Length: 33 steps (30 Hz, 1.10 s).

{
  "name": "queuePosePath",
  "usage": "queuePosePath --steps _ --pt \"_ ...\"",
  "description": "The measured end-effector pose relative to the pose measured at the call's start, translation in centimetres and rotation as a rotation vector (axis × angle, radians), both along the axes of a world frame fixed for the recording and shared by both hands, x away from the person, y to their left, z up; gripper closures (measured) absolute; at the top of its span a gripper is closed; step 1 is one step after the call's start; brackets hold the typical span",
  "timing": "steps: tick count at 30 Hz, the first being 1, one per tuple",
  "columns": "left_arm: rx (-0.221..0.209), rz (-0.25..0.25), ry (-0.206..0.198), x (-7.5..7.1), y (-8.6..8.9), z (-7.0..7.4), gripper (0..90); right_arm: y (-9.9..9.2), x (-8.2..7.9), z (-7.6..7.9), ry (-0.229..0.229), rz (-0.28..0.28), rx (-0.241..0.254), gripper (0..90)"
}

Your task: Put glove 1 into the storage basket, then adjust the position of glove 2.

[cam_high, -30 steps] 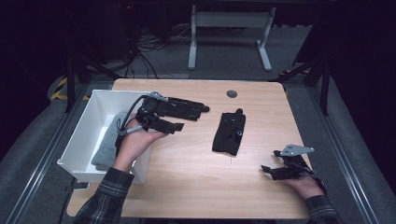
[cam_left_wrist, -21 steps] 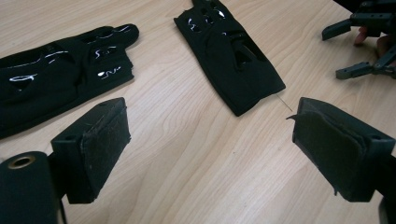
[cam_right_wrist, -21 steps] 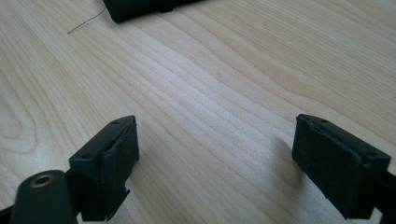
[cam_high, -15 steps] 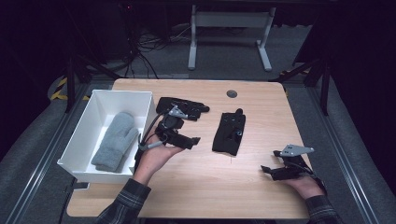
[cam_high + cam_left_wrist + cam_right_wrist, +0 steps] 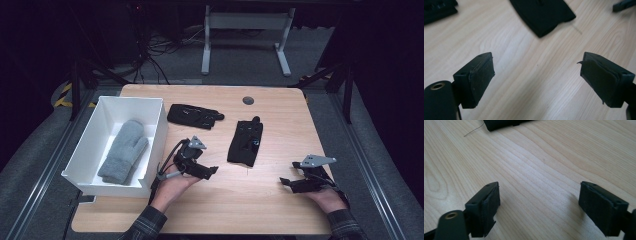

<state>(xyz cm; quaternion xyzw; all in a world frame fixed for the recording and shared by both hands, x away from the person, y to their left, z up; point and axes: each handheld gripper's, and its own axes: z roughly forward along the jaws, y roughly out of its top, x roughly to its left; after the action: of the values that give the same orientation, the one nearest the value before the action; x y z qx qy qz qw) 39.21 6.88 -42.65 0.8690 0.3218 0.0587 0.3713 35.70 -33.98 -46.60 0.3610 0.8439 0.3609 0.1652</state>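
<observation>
Moved from the bin (image 5: 90,145), where a grey mitten (image 5: 122,150) now lies, the left gripper (image 5: 212,171) sits low over bare table (image 5: 260,200), jaws spread and empty, near a black glove (image 5: 245,142). Another glove (image 5: 195,115) lies farther back. Right gripper (image 5: 285,183) (jaws just narrowing slightly) is open, empty.

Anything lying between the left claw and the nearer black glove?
Nothing: only bare table separates the open left claw from the black glove, seen in the left gripper view.
</observation>
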Motion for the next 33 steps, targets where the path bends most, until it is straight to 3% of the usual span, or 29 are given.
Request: queuePosePath --steps 1,3,9,17,20,23,33 --pt "0.03 0.0 -0.007 -0.2 0.0 -0.8 12.1 0.0 0.0 0.1 0.003 0.0 0.003 20.9" --pt "0.045 -0.001 -0.006 -0.3 0.0 -1.2 12.1 0.1 0.1 0.2 0.005 -0.003 -0.003 21.9" --pt "0.062 -0.011 0.008 -1.0 0.3 -3.0 10.8 0.9 0.2 1.4 -0.019 0.004 0.017 36.9" --pt "0.086 -0.039 -0.013 -1.2 0.6 -4.2 5.2 2.2 1.6 3.0 -0.036 0.03 0.052 77.1" --pt "0.115 -0.064 -0.062 -1.4 0.4 -4.7 0.0 2.9 2.2 3.3 -0.037 0.044 0.036 89.5" --pt "0.077 -0.055 -0.089 -1.7 0.5 -5.1 0.0 3.7 3.0 3.4 -0.034 0.055 0.039 89.9" --pt "0.075 -0.051 -0.092 -1.8 0.5 -5.1 0.1 5.5 5.9 3.4 -0.039 0.057 0.023 90.0"
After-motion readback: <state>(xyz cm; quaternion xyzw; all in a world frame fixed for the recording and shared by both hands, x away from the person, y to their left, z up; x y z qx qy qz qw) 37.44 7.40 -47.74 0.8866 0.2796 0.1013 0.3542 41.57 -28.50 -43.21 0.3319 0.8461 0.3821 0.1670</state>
